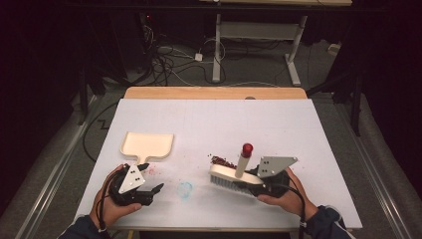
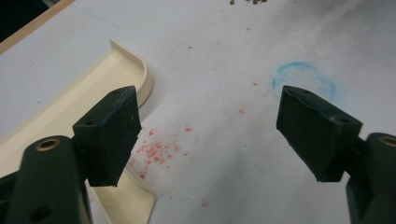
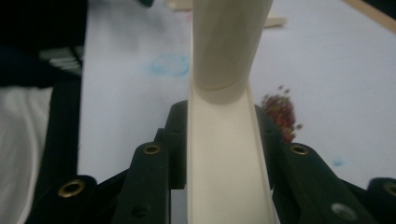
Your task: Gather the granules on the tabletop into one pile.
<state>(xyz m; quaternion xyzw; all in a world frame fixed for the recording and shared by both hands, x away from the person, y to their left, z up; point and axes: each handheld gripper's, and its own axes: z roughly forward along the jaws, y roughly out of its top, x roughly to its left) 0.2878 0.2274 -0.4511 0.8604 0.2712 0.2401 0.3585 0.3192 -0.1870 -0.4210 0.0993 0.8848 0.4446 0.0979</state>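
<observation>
Toward the near edge of the desk (image 1: 278, 124), the right claw (image 1: 263, 183) is clamped on the back of a cream brush (image 1: 234, 178), whose upright handle ends in a red cap (image 1: 247, 149); the bristles rest on the white surface. A small heap of dark red crumbs (image 1: 222, 161) lies just beyond the brush head. Toward the near-left corner, the left claw (image 1: 144, 186) hangs with jaws spread wide and empty, just beside the handle of a cream dustpan (image 1: 148, 144). Judged step: sweeping is being prepared, the pan not yet held. Next, the left claw should close on the pan handle and bring its open lip toward the crumbs.
</observation>
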